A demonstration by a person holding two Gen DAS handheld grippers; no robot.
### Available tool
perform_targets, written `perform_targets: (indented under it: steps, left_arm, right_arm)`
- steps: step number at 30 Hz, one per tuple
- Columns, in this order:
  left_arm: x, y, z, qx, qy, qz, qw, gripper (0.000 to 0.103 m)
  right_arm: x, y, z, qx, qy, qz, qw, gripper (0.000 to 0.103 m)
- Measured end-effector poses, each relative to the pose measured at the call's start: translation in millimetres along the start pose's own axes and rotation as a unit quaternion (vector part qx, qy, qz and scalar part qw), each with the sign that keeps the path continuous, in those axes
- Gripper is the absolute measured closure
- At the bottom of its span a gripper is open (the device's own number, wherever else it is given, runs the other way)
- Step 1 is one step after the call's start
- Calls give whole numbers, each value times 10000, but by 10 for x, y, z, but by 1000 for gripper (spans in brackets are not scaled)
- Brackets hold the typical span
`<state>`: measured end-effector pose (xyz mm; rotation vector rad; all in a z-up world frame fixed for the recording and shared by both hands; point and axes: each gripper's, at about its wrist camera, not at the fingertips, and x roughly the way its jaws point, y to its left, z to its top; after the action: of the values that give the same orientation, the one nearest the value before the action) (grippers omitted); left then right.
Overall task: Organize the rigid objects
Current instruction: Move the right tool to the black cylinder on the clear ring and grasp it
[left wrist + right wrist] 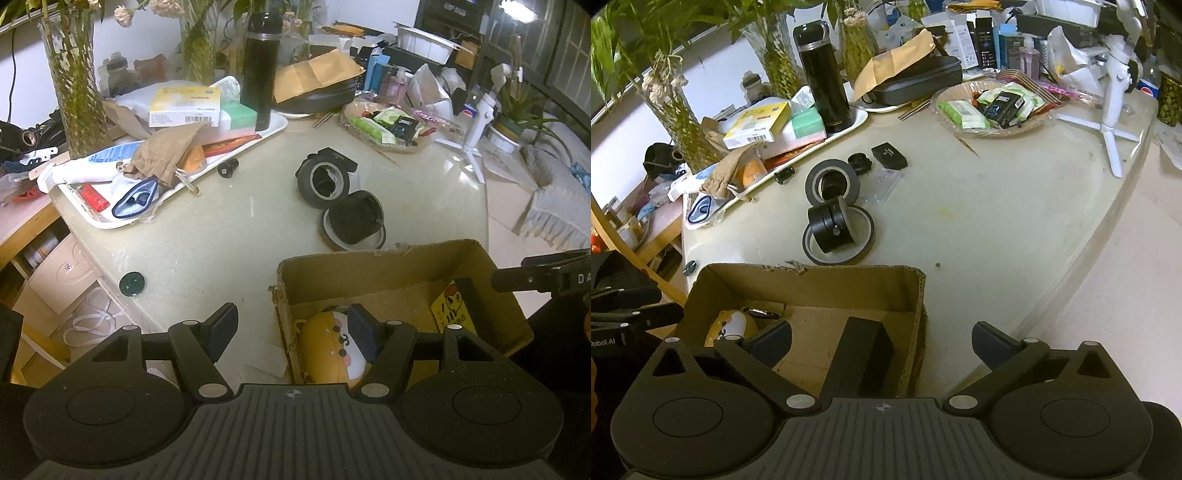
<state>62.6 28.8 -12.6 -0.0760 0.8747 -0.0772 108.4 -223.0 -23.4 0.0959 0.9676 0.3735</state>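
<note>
Cardboard box (388,266) is sitting open at the near edge of the counter (229,229) in the left wrist view, holding one yellow-and-white toy (328,347) and one yellow printed card (448,310). The left gripper (291,332) is hanging with its jaws apart, straddling the box's left wall and clamping nothing. Two tape rolls (325,181) are lying beyond the box, and a white tray (110,221) is carrying clutter at left; open counter is lying between them.

From the right wrist view, the right gripper (882,341) is hovering over the box (812,284) with jaws spread wide, a black block (860,354) standing loose between them inside the box. One wicker basket (990,129) is holding packets. Bare counter is stretching right to the curved edge.
</note>
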Motion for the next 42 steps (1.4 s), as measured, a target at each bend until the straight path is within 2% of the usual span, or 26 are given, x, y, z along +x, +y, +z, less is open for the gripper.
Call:
perform_targets:
  steps: [26, 39, 42]
  left_arm:
    - [76, -24, 60, 83, -49, -36, 9999, 38]
    - [175, -58, 123, 49, -123, -25, 9999, 38]
    - [177, -69, 143, 35, -189, -23, 9998, 38]
  right_arm:
    - [80, 140, 172, -443, -52, 164, 9989, 0]
    - [276, 216, 349, -631, -133, 217, 9977, 1]
    - [341, 254, 398, -698, -133, 250, 9972, 5]
